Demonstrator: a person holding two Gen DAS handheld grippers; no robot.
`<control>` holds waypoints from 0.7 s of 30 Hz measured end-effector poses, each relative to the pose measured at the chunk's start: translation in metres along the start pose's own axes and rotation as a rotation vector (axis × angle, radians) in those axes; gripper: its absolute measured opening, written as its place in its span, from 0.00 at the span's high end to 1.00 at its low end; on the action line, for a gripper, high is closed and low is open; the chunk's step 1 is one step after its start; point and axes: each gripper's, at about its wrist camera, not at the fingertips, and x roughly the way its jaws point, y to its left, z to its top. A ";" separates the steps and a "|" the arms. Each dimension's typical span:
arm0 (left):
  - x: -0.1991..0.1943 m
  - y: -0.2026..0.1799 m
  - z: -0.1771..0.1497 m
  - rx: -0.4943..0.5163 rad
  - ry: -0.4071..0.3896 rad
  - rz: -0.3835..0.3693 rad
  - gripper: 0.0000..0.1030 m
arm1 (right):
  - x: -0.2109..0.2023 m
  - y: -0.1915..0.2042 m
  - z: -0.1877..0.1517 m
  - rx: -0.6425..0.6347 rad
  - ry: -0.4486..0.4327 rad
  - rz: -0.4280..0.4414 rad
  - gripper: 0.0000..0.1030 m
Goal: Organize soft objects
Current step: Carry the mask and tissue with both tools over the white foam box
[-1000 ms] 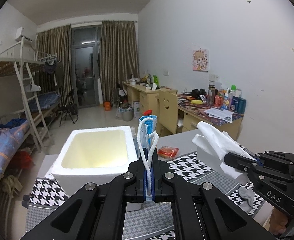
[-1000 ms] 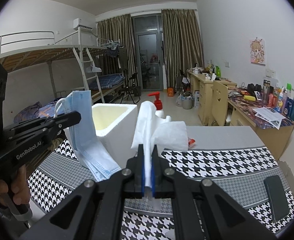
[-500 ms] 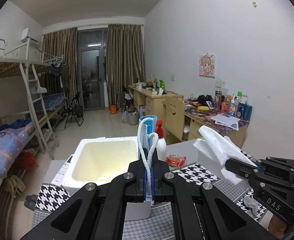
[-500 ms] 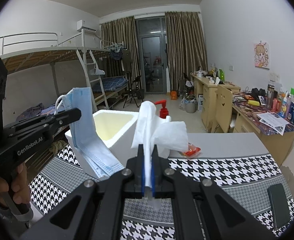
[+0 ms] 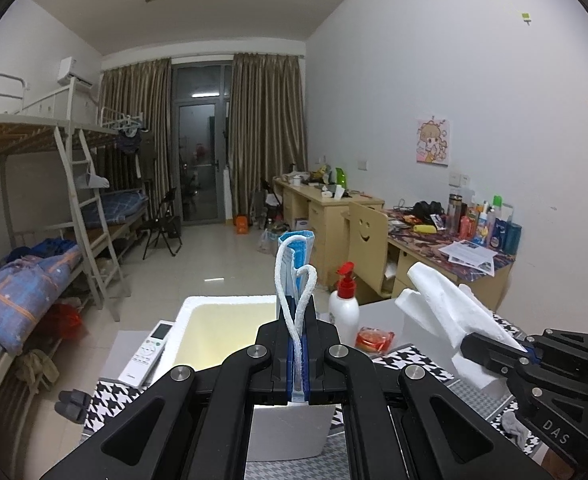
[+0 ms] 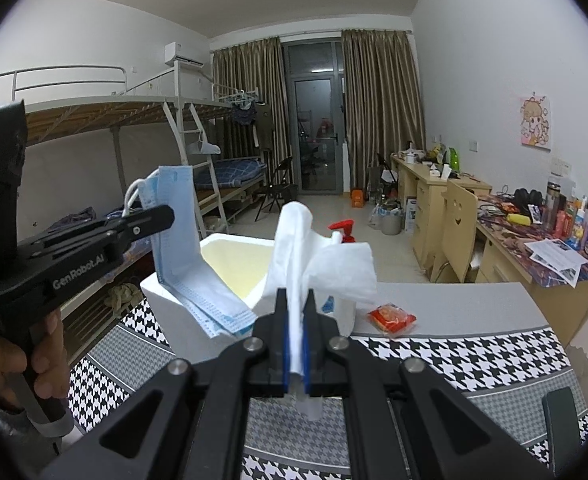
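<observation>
My left gripper (image 5: 297, 354) is shut on a blue face mask (image 5: 300, 254) with white ear loops, held above the near wall of a white foam box (image 5: 221, 328). In the right wrist view the mask (image 6: 185, 256) hangs from the left gripper (image 6: 161, 216) over the box (image 6: 229, 256). My right gripper (image 6: 297, 344) is shut on a white tissue (image 6: 318, 264), held up beside the box. In the left wrist view the tissue (image 5: 442, 312) and right gripper (image 5: 478, 350) are at the right.
A houndstooth cloth (image 6: 434, 356) covers the table. A red-capped pump bottle (image 5: 344, 304) and a red packet (image 6: 392, 316) lie behind the box. A remote (image 5: 149, 354) lies left of it, a black phone (image 6: 560, 428) at right, a grey sock (image 5: 514, 428) near the right gripper.
Both grippers have risen and tilted upward with the mask and tissue still held; the box sits lower in both views and the pump bottle has come into sight.
</observation>
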 end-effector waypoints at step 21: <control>0.021 0.025 0.013 -0.031 -0.013 0.068 0.97 | 0.022 0.021 0.020 -0.046 0.005 0.034 0.93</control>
